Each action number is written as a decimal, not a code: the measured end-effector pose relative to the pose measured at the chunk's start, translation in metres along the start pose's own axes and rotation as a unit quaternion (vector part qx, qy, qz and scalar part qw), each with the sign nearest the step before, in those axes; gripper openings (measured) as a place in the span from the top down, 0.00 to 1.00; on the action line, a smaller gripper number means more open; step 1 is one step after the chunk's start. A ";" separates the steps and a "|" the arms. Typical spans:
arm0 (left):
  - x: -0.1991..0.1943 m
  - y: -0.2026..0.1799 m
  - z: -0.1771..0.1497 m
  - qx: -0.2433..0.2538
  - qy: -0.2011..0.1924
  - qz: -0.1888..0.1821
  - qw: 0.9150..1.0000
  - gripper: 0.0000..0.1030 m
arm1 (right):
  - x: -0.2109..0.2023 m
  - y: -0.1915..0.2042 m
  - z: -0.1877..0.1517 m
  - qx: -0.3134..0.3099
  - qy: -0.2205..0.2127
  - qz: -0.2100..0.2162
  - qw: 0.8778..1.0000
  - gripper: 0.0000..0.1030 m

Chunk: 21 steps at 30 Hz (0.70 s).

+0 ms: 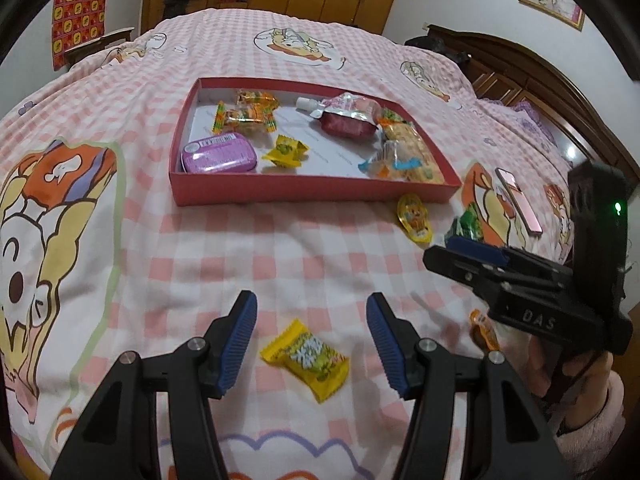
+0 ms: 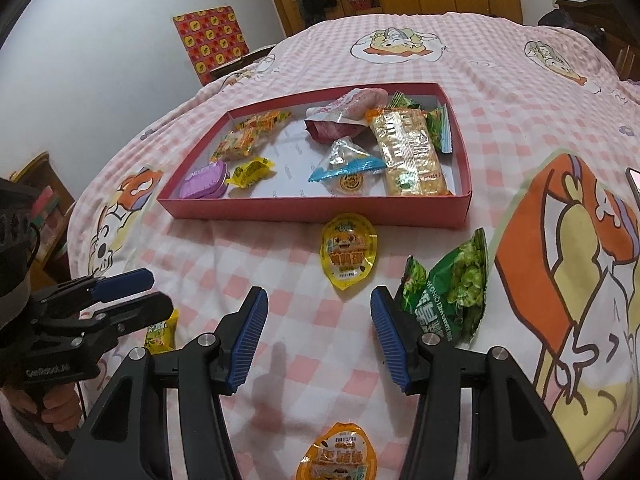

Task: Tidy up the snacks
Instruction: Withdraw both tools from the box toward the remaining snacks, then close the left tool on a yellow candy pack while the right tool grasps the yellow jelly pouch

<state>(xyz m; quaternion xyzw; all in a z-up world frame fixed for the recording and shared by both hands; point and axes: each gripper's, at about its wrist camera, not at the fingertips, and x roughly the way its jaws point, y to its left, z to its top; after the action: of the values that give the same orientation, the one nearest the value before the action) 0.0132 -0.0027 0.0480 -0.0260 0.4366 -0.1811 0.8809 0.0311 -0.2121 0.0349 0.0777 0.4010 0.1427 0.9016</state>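
Bed (image 1: 280,248) covered by a pink-and-white checked quilt with cartoon prints. A shallow red box (image 1: 304,190) sits on it, open top.

Box contents, left wrist view: purple tin (image 1: 218,154) in the near left corner; small yellow candy (image 1: 285,153) just beside it; orange-yellow wrapped snacks (image 1: 246,114) toward the far left; a pink spouted pouch (image 1: 346,114) mid-far; a long cracker pack (image 2: 408,156) and a blue-edged clear packet (image 2: 346,168) on the right side; green packets (image 2: 438,126) at the far right end.

Outside the box, on the quilt: yellow wrapped candy (image 1: 306,360), a yellow jelly cup (image 2: 349,256) just in front of the box wall, a green pea packet (image 2: 452,292) beside it, an orange jelly cup (image 2: 340,456) at the near edge of the right wrist view. A pink phone (image 1: 518,200) lies to the right, apart from the box.

Left tongs (image 1: 312,344): jaws partly open, holding nothing; the yellow wrapped candy lies on the quilt between the pads, not touched.

Right tongs (image 2: 318,340): jaws partly open, empty, over bare quilt; green pea packet is just beside the right pad, contact unclear. A hand (image 2: 56,408) grips the left handle.
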 end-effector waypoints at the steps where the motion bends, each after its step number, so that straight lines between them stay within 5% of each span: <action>1: 0.000 -0.001 -0.002 0.002 0.001 -0.001 1.000 0.42 | 0.000 0.000 0.000 0.000 0.000 0.000 1.000 0.47; 13: 0.006 -0.002 -0.022 0.019 0.019 0.002 1.000 0.43 | 0.000 0.002 -0.002 0.000 0.001 0.002 1.000 0.47; 21: 0.010 -0.004 -0.025 0.034 0.006 0.017 0.999 0.59 | 0.001 0.004 -0.004 0.003 0.006 0.001 1.000 0.47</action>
<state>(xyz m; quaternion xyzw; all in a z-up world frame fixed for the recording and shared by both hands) -0.0015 -0.0067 0.0257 0.0122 0.4356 -0.1811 0.8817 0.0278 -0.2074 0.0324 0.0794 0.4064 0.1428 0.8989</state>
